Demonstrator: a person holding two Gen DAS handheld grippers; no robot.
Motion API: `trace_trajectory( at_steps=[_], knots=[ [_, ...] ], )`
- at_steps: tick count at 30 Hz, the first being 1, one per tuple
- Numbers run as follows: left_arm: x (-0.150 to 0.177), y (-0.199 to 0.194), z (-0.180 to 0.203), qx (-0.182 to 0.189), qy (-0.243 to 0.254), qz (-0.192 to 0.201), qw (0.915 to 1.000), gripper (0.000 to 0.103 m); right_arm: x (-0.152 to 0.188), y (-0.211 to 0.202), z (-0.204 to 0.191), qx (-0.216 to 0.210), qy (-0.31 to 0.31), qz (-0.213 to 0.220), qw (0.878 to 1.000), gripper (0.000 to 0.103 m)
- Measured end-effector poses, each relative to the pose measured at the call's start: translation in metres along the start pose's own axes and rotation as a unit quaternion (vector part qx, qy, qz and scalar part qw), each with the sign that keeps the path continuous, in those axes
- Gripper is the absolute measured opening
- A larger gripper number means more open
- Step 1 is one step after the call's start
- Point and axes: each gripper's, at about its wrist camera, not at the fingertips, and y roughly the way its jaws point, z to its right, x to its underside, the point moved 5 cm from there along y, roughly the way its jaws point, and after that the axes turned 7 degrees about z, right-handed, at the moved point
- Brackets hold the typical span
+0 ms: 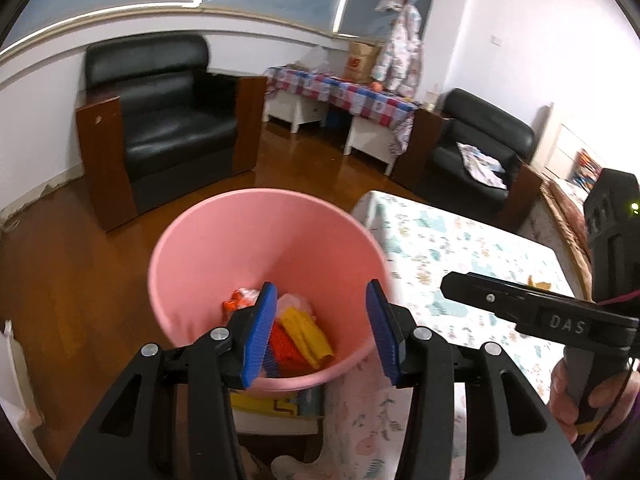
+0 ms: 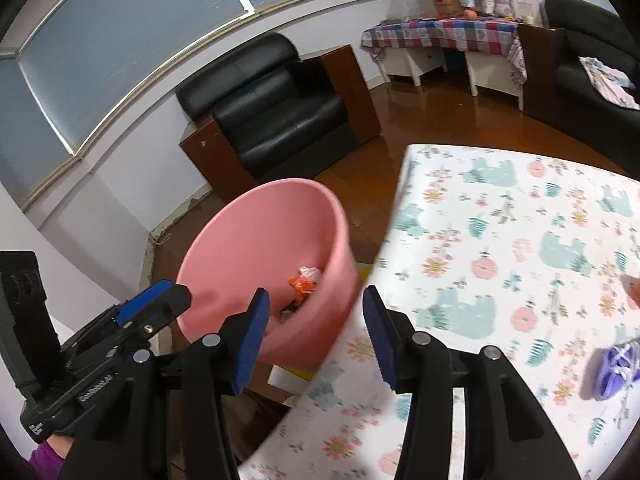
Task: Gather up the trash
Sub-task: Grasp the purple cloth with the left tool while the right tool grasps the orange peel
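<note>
Both grippers, left (image 1: 322, 330) and right (image 2: 314, 338), stand apart and empty above the pink bin (image 1: 200, 256).

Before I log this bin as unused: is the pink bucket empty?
No: in the left wrist view the pink bucket already holds wrappers, orange, yellow and red, lying on its bottom.

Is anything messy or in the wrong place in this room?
Yes. A purple shoe lies on the flowery table cover, an odd place for a shoe. A small orange scrap lies there too, outside the pink bucket that holds the other wrappers.
</note>
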Motion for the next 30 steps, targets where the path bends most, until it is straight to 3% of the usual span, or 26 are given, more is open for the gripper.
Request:
trace_trajectory(
  at_steps=[8,16,22,30],
  knots=[
    [-0.001,0.003,0.061,0.071,0.049,-0.004,0.9963,0.047,0.005,-0.056,0.052,0.062,0.001,0.037,0.997,0.048],
    [0.002,0.018,0.135,0.139,0.119,-0.02,0.9829,0.047,0.015,-0.121,0.125,0.134,0.021,0.07,0.988,0.051],
    [0.016,0.034,0.193,0.187,0.177,-0.045,0.9652,0.047,0.03,-0.163,0.182,0.182,0.059,0.085,0.978,0.052],
    [0.053,0.055,0.265,0.241,0.274,-0.082,0.9275,0.047,0.042,-0.198,0.237,0.211,0.111,0.103,0.966,0.053]
  ],
)
